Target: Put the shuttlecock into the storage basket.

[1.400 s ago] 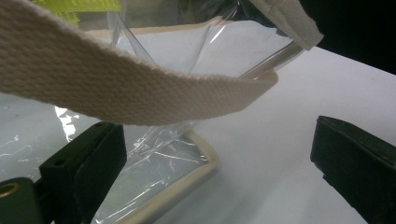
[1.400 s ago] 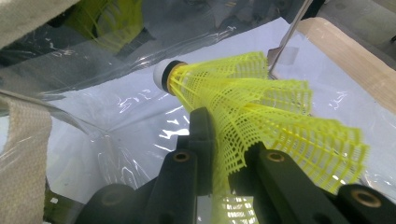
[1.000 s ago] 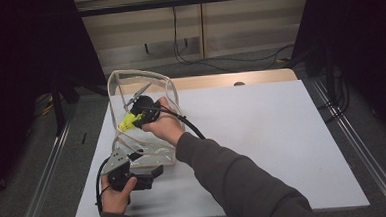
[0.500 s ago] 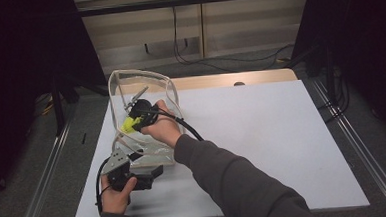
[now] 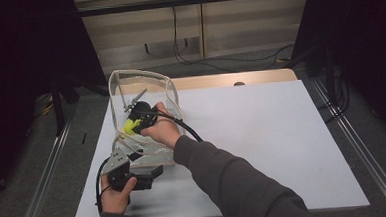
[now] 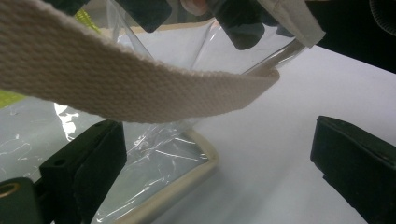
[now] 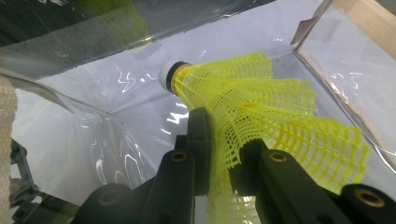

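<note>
right gripper view has the right gripper (image 7: 224, 154) clenched on the yellow shuttlecock (image 7: 261, 121) skirt, inside the clear bag (image 7: 84, 112). left gripper (image 6: 215, 154) jaws are released beside the bag's strap (image 6: 116, 79). risk: the mesh crushing, or the unheld bag sliding. high view adds the white table (image 5: 282, 134).

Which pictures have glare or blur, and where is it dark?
High view: dark surroundings, evenly lit white table. Left gripper view: the near woven strap is soft; glare on the clear bag. Right gripper view: bright reflections on the bag's plastic; the yellow shuttlecock is sharp.
</note>
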`<state>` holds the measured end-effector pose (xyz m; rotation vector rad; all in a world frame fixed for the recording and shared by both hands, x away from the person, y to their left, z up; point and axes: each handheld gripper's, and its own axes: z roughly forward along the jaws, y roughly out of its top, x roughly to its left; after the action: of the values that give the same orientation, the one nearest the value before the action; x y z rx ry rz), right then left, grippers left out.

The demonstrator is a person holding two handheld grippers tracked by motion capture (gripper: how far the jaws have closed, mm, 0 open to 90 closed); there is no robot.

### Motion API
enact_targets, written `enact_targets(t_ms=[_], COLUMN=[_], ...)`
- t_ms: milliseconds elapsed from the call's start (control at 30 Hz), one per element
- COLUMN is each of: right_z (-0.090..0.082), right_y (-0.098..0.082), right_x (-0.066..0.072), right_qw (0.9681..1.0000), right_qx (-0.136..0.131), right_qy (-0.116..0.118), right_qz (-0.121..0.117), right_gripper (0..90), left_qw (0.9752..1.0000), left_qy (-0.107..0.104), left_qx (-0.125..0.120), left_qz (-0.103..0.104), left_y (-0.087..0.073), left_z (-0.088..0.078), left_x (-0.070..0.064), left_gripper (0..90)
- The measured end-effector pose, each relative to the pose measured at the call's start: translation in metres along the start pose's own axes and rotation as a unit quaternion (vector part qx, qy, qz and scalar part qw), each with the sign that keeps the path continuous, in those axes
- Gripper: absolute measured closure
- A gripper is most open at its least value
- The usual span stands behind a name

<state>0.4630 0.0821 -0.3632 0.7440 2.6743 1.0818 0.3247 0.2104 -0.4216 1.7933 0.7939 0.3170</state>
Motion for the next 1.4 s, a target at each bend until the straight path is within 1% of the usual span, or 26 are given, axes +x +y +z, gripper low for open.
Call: enact_targets(t_ms=[267, 433, 500, 633, 700, 800, 833, 1033, 1100, 1133, 1267, 1400], right_z=[0.0038, 0.0064, 0.0075, 0.0086, 0.0089, 0.0083, 0.0085, 0.0085, 0.0082, 0.0083, 0.0072, 0.0061], right_y=[-0.0014, -0.0024, -0.0027, -0.0026, -0.0031, -0.0029, -0.0028, -0.0029, -0.0028, -0.0029, -0.0026, -0.0028], right_x=[0.001, 0.0026, 0.0037, 0.0056, 0.0058, 0.0064, 0.0063, 0.0065, 0.0072, 0.0072, 0.0078, 0.0072], right_qw=[1.0, 0.9998, 0.9997, 0.9996, 0.9995, 0.9995, 0.9995, 0.9996, 0.9996, 0.9995, 0.9995, 0.9995], right_qx=[0.008, 0.016, 0.015, 0.018, 0.023, 0.019, 0.019, 0.018, 0.019, 0.02, 0.021, 0.022], right_qy=[0.003, 0.007, 0.014, 0.02, 0.019, 0.02, 0.023, 0.023, 0.022, 0.023, 0.024, 0.022], right_qz=[0.0, -0.005, -0.009, -0.01, -0.012, -0.01, -0.014, -0.006, -0.005, -0.01, -0.003, -0.004], right_gripper=[79.8, 79.7, 83.2, 83.8, 82.8, 81.8, 81.7, 79.8, 78.9, 78.5, 76.5, 74.5], left_qw=[1.0, 1.0, 1.0, 1.0, 1.0, 1.0, 1.0, 1.0, 1.0, 1.0, 1.0, 1.0], left_qy=[0.0, 0.0, -0.001, -0.001, 0.0, 0.001, 0.0, 0.001, 0.001, 0.0, 0.001, 0.0], left_qx=[0.002, 0.001, 0.001, 0.001, -0.001, 0.0, 0.0, 0.0, 0.0, -0.001, 0.0, -0.001], left_qz=[0.0, 0.001, 0.0, 0.0, -0.001, 0.0, -0.001, -0.001, 0.0, 0.0, 0.0, 0.0], left_y=[0.0002, 0.0002, 0.0003, 0.0003, 0.0002, 0.0004, 0.0004, 0.0004, 0.0005, 0.0006, 0.0008, 0.0008], left_z=[-0.0003, -0.0004, -0.0006, -0.0005, -0.0005, -0.0008, -0.0007, -0.0007, -0.0008, -0.0008, -0.0009, -0.0007], left_x=[0.0002, 0.0002, 0.0002, 0.0001, 0.0001, 0.0002, 0.0002, 0.0001, 0.0002, 0.0001, 0.0001, -0.0001], left_gripper=[3.6, 3.6, 3.6, 3.6, 3.6, 3.6, 3.6, 3.6, 3.6, 3.6, 3.6, 3.6])
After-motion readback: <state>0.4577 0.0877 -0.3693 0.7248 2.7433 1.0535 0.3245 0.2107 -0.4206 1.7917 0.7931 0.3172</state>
